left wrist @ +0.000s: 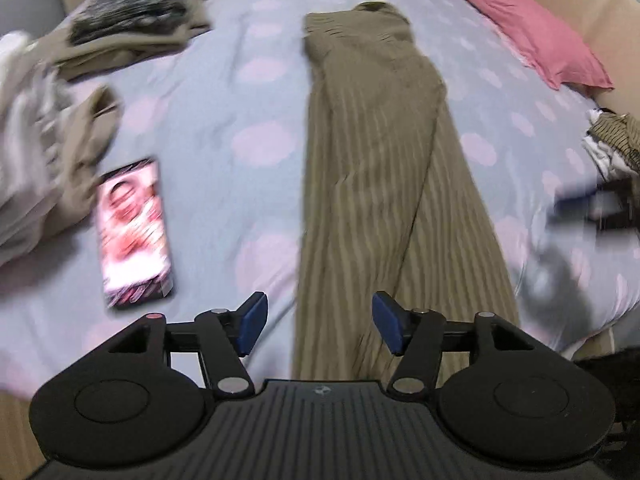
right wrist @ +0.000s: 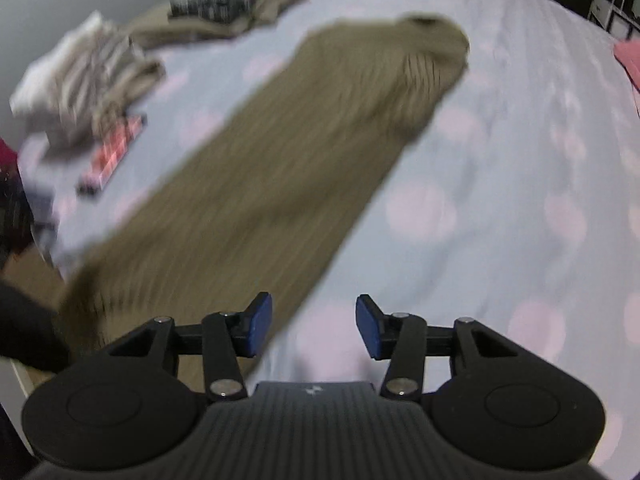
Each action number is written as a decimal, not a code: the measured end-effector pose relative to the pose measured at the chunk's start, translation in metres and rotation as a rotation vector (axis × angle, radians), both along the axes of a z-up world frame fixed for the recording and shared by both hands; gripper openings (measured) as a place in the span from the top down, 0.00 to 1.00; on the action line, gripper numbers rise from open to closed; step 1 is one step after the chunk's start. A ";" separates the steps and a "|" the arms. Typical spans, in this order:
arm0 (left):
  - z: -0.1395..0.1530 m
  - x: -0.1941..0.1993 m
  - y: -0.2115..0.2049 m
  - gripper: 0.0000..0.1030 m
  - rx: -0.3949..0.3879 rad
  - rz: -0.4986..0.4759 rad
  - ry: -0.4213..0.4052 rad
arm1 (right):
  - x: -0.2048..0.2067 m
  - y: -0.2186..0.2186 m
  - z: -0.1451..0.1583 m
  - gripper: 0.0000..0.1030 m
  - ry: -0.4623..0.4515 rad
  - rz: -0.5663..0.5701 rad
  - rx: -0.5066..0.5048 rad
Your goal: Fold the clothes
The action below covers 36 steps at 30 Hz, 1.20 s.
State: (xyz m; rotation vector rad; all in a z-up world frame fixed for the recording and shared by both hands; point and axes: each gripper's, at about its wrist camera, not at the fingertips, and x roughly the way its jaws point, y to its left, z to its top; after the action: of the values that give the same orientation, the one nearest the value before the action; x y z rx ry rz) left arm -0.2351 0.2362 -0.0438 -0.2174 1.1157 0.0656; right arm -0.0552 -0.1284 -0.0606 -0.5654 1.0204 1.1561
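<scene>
Trousers, olive and ribbed, lie stretched flat along the bed sheet, folded lengthwise, waistband at the far end. Left gripper hangs above the near hem, blue pads parted, nothing between them. Right gripper hovers beside the garment's edge, jaws apart and empty too. Phone glows left of the trousers; pink pillow rests far right.

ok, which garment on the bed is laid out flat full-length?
The olive ribbed garment, stretched long down the middle of the bed. The other clothes, the dark-and-tan stack and the pale striped heap, are folded or bunched by the left edge.
</scene>
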 end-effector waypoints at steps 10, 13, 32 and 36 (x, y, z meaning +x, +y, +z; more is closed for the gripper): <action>-0.054 0.040 -0.026 0.72 0.021 -0.098 0.061 | -0.068 -0.031 -0.035 0.51 0.067 -0.004 0.009; -0.061 0.037 -0.019 0.85 -0.032 -0.066 0.074 | -0.070 -0.023 -0.037 0.50 0.060 0.030 0.005; -0.061 0.007 0.022 1.00 0.003 0.077 0.101 | -0.080 -0.011 -0.052 0.48 0.061 0.109 -0.039; -0.049 -0.004 0.026 0.94 -0.071 0.104 0.106 | -0.088 -0.012 -0.054 0.47 0.081 0.148 -0.055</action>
State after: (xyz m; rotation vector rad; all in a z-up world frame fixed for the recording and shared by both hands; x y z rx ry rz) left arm -0.2390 0.2625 -0.0932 -0.3391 1.2126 0.1315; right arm -0.1431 -0.1407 -0.1145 -0.6508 1.0961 1.2932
